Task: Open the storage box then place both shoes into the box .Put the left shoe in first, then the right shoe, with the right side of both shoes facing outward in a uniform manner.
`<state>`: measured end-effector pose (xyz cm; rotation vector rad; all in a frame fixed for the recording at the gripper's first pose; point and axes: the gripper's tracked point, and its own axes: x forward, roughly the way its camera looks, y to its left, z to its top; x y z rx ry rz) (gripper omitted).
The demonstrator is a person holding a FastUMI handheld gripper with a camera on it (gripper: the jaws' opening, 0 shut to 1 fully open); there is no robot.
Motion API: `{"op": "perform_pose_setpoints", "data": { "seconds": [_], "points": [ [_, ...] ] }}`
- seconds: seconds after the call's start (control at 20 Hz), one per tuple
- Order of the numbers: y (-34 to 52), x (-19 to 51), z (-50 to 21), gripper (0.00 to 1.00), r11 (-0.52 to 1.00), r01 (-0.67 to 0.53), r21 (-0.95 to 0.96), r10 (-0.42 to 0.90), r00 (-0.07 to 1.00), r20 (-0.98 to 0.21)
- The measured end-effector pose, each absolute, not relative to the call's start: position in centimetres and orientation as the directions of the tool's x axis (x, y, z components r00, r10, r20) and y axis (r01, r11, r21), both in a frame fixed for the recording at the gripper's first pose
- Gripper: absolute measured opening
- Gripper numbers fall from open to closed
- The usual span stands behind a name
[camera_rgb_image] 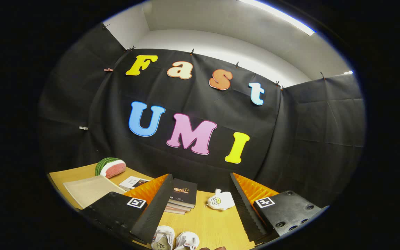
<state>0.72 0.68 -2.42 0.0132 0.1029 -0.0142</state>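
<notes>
2 white shoes (pixel 175 240) low between fingers of wide-open, empty claw (pixel 200 205), on table (pixel 210 222).

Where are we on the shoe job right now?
Nothing looks done: both shoes sit side by side on the table, between the fingers and close in. The gripper is open, holding nothing. I can't see the storage box here, so opening it and loading left, then right, all remain.

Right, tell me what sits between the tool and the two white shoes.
Nothing visible. The open tool has the pair of white shoes on the wooden table between its fingers; the stacked dark books and white plush toy lie beyond.
</notes>
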Motion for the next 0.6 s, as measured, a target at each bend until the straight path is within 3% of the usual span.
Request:
{"op": "perform_pose_setpoints", "data": {
  "seconds": [0.3,0.6],
  "points": [
    [6.0,1.1,-3.8,0.97,0.975,-0.184,0.12,0.202,0.967,-0.158],
    [12.0,1.4,-6.2,0.98,0.874,-0.332,0.355,0.416,0.889,-0.193]
  ]
}}
